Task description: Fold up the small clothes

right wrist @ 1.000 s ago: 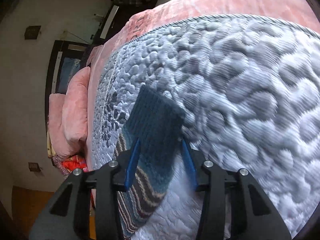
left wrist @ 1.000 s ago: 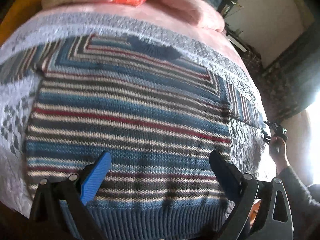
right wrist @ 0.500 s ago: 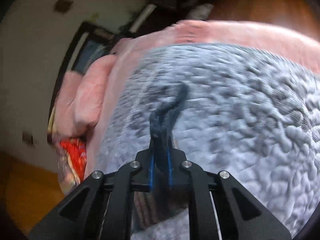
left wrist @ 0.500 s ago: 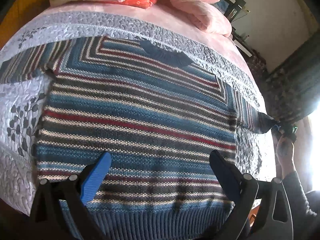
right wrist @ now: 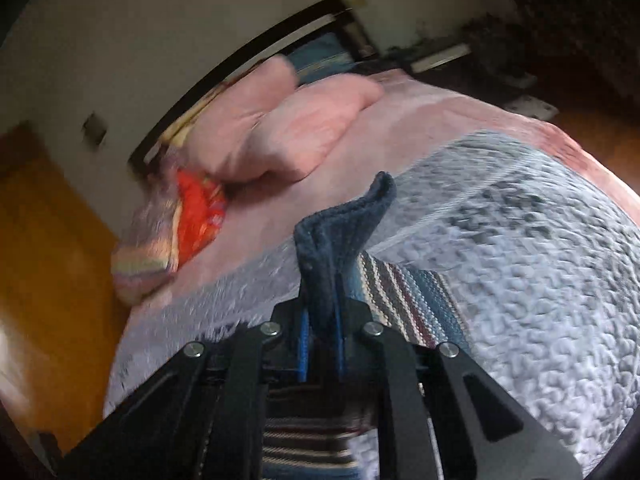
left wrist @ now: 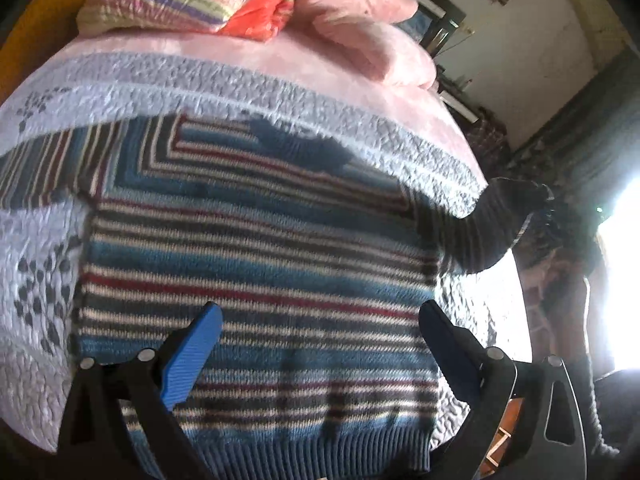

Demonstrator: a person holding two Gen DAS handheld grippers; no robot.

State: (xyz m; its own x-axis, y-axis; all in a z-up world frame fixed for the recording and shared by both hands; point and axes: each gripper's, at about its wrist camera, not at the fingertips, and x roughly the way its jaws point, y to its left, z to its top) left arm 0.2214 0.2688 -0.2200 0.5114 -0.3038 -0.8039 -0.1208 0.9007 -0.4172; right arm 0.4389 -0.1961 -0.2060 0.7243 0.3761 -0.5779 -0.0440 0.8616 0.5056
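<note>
A striped knit sweater [left wrist: 256, 264] in blue, red, white and grey lies flat on the quilted grey bedspread [left wrist: 44, 240], hem toward me. My left gripper [left wrist: 320, 332] hovers open over its lower half, touching nothing. The right sleeve [left wrist: 484, 232] is lifted off the bed at the right. In the right wrist view my right gripper [right wrist: 320, 320] is shut on the dark blue sleeve cuff [right wrist: 344, 232], which sticks up between the fingers; the striped sleeve [right wrist: 408, 296] trails below it.
Pink pillows [left wrist: 376, 44] and a striped and red bundle [left wrist: 188, 4] sit at the head of the bed on a pink blanket [right wrist: 360, 148]. Wooden floor [right wrist: 44, 256] lies beside the bed. A bright window [left wrist: 624, 272] glares at the right.
My right gripper closed on the sleeve cuff and has lifted it up off the bedspread, swinging toward the sweater body. The left gripper stayed open over the hem.
</note>
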